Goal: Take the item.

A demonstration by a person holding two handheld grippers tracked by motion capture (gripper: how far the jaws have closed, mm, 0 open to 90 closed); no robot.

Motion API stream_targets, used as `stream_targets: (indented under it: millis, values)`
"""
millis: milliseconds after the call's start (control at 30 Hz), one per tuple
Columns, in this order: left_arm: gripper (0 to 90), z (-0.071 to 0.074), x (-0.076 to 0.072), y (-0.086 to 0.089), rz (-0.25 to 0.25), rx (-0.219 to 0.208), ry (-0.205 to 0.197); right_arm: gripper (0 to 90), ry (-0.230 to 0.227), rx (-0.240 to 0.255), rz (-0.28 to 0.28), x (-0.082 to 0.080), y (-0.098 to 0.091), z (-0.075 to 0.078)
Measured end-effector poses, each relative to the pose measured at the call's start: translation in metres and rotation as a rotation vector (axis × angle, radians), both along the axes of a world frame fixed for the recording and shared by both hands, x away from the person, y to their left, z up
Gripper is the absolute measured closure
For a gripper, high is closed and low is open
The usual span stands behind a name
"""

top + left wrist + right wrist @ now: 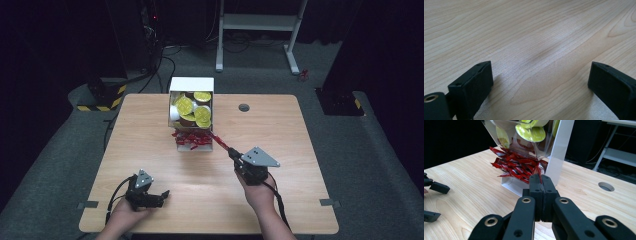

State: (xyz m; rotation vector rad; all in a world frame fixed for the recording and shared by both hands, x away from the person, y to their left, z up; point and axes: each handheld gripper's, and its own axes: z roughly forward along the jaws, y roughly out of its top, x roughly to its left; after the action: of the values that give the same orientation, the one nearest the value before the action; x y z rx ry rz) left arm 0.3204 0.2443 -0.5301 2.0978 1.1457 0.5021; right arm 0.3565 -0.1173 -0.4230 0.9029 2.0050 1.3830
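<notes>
Pinching red packet [539, 173], right tool [541, 182] closed.

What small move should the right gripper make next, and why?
Probably draw back toward the person. The right gripper, jaws shut, pinches a red packet whose far end is still at the dispenser tray, so pulling should free it.
</notes>
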Motion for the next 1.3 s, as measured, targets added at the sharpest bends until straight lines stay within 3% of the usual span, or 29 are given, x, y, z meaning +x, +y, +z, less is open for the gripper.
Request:
stream_targets:
  millis: [400,767,1300]
  values:
    - [6.4,0.000,0.000,0.000,0.000,0.002,0.001,89.9,-0.032,0.012,-0.029,-0.008,-0.019,0.007]
    - [6.5,0.000,0.000,0.000,0.002,-0.001,-0.001,89.9,-0.018,0.028,-0.083,0.001,-0.039,0.002]
    - [6.9,0.000,0.000,0.000,-0.002,0.002,0.001,89.8,-0.006,0.014,-0.183,0.015,-0.072,-0.004]
